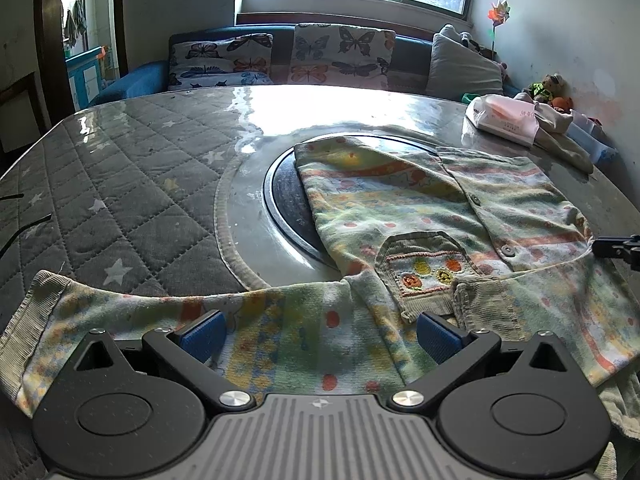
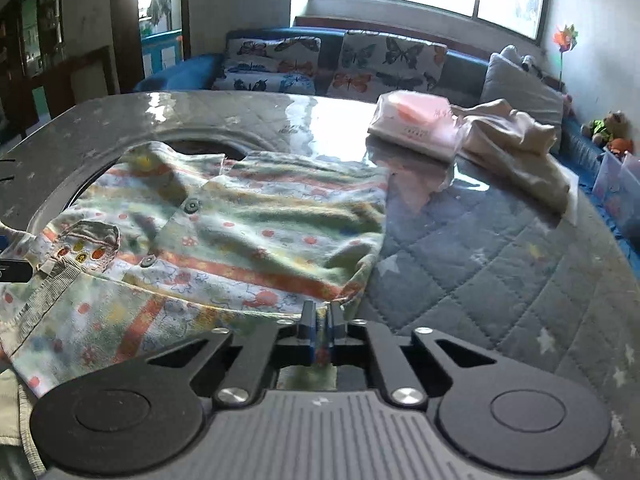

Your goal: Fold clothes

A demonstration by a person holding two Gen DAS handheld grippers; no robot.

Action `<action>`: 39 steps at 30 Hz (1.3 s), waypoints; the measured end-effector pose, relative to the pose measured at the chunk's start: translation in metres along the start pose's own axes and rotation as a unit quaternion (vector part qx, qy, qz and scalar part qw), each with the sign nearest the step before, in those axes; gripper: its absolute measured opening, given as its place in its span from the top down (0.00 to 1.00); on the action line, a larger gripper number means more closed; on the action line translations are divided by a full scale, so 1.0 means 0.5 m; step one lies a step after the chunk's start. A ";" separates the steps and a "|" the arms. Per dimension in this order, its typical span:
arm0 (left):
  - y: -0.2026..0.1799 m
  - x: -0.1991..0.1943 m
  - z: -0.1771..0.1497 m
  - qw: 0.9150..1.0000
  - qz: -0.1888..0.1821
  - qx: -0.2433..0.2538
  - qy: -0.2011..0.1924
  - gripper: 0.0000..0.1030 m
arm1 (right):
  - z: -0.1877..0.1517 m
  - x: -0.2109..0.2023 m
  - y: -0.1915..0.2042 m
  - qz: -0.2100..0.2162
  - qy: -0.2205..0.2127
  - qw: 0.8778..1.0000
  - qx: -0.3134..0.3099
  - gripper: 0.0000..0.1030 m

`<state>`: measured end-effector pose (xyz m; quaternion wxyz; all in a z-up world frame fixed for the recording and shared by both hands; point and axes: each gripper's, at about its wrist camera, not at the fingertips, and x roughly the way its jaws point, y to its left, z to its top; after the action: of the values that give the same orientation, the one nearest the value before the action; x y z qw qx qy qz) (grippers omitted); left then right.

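My left gripper (image 1: 318,330) stands wide, its blue pads (image 1: 204,334) spread apart above a sleeve (image 1: 168,320) of the child's patterned shirt (image 1: 440,216), which runs across just under and ahead of the fingers; I cannot tell whether the pads touch the cloth. My right gripper (image 2: 322,334) is pinched narrow on the shirt's near edge (image 2: 322,354), a strip of fabric caught between its pads. From there the shirt spreads away to the left and forward over the table (image 2: 500,264), buttons up, with its corduroy pocket (image 1: 424,268) between the two tools. Part of the garment lies over the dark round inset (image 1: 286,196) in the middle of the tabletop. In the left view the tip of my right tool (image 1: 618,248) shows at the shirt's far right edge. Beyond the shirt, well apart from it, a tissue pack (image 2: 416,126) sits beside a beige cloth (image 2: 520,140) on the quilted cover. A sofa with butterfly cushions (image 1: 340,56) stands behind the table under the window.
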<state>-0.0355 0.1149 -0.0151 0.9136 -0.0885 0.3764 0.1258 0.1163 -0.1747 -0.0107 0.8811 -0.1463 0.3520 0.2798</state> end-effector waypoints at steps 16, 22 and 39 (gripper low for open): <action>0.008 -0.008 0.005 1.000 0.000 -0.012 -0.001 0.00 | -0.017 -0.058 -0.055 0.003 -0.024 0.999 0.031 0.95; -0.023 -0.048 0.021 0.999 -0.032 0.001 -0.032 0.01 | -0.047 -0.092 -0.023 0.080 -0.011 0.997 -0.009 0.94; -0.192 -0.068 0.019 0.976 -0.180 0.106 -0.056 0.44 | -0.107 -0.109 -0.010 0.088 0.040 0.993 -0.062 0.88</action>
<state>-0.0239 0.0201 0.0222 0.9450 -0.0507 0.3139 -0.0765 0.0581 -0.2244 -0.0100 0.8275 -0.1799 0.3806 0.3715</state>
